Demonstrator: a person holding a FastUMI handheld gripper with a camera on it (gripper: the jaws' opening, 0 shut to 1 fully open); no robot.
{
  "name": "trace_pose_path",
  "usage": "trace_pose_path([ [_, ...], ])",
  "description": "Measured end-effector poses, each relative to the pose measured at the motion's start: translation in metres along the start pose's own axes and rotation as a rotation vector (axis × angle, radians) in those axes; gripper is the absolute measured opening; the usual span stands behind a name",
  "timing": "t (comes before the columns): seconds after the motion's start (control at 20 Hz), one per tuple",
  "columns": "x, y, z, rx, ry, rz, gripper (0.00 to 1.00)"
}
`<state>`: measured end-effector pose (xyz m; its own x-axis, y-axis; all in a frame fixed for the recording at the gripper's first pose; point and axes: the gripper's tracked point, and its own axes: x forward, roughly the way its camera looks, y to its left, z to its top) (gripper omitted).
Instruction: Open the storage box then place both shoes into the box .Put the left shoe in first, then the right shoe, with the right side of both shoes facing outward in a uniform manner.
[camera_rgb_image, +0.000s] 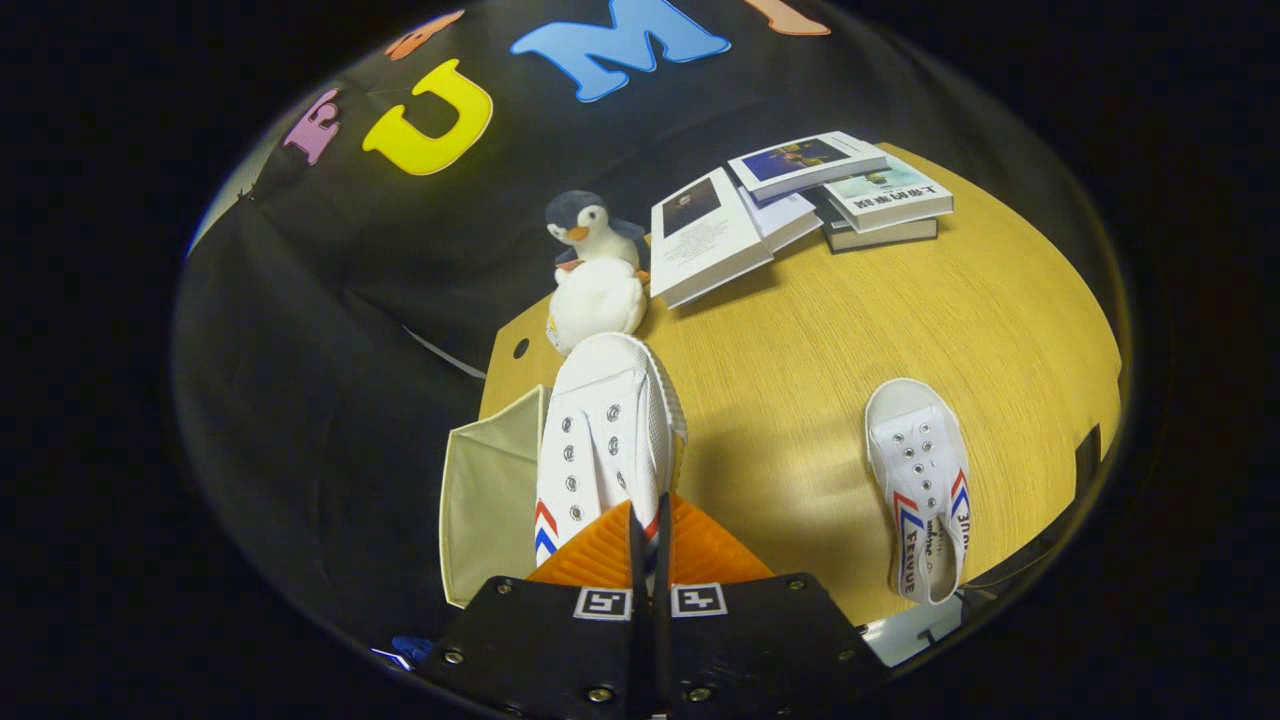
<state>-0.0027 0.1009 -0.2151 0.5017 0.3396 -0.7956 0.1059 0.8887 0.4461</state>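
Observation:
My gripper is shut on the heel end of a white canvas shoe with red and blue chevrons. The shoe sticks out ahead of the fingers, toe pointing toward a plush penguin, lifted above the table. Just left of the held shoe is the beige storage box, open, with its light inner wall showing; the held shoe partly overlaps its right edge. A second white shoe of the same kind lies flat on the wooden table to the right of the fingers, toe pointing away.
A plush penguin stands beyond the held shoe's toe at the table's far left corner. Several books lie in a loose pile at the far side of the table. The black cloth wall hangs behind and to the left.

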Motion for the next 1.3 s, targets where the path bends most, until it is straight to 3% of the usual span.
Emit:
trace_pose_path([
  [0.7,0.037,0.111,-0.028,-0.077,0.045,0.077,0.00],
  [1.3,0.093,0.153,-0.060,-0.129,0.071,0.041,0.00],
])
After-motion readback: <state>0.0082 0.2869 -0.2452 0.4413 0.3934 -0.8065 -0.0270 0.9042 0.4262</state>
